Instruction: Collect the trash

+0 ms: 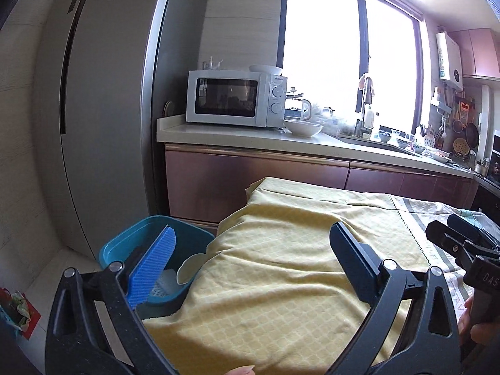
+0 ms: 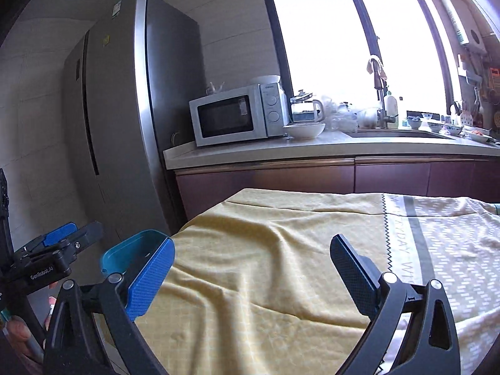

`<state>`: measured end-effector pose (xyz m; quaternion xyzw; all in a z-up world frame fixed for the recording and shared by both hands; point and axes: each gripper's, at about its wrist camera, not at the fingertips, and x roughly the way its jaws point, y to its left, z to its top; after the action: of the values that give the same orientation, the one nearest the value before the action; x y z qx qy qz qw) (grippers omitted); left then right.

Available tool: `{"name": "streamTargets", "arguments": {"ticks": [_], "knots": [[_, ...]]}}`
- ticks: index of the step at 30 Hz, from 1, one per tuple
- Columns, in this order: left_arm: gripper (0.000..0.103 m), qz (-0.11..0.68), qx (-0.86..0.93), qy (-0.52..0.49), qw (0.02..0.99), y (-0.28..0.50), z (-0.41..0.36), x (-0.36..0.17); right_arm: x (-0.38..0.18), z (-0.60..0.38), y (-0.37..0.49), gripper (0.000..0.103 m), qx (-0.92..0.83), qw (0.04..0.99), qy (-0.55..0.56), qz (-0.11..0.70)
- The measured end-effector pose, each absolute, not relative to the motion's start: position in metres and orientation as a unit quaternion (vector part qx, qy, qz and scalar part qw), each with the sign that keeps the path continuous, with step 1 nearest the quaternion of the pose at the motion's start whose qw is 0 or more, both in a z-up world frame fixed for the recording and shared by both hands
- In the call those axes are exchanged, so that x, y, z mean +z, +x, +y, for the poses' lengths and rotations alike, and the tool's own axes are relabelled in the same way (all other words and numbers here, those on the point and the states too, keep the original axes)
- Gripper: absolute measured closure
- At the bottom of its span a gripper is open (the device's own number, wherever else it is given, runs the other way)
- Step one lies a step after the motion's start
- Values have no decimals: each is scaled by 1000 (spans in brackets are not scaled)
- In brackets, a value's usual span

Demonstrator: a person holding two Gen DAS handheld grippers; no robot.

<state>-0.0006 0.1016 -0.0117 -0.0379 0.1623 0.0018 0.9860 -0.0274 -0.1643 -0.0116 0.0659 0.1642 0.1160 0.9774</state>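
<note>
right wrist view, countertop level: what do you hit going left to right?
Fridge → microwave → white bowl → faucet → white bottle → small patterned bowls by the sink.

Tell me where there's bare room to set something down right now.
The yellow tablecloth is bare between the blue bin at its left edge and the grey patterned band. The counter has a free strip in front of the microwave; around the sink it is crowded with dishes.
</note>
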Motion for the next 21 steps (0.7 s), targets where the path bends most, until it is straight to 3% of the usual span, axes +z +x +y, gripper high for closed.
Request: {"name": "streamTargets", "arguments": {"ticks": [21], "knots": [[6, 131, -5, -9, 991, -18, 62, -7, -10, -190, -67, 7, 61, 989, 54, 120]]}}
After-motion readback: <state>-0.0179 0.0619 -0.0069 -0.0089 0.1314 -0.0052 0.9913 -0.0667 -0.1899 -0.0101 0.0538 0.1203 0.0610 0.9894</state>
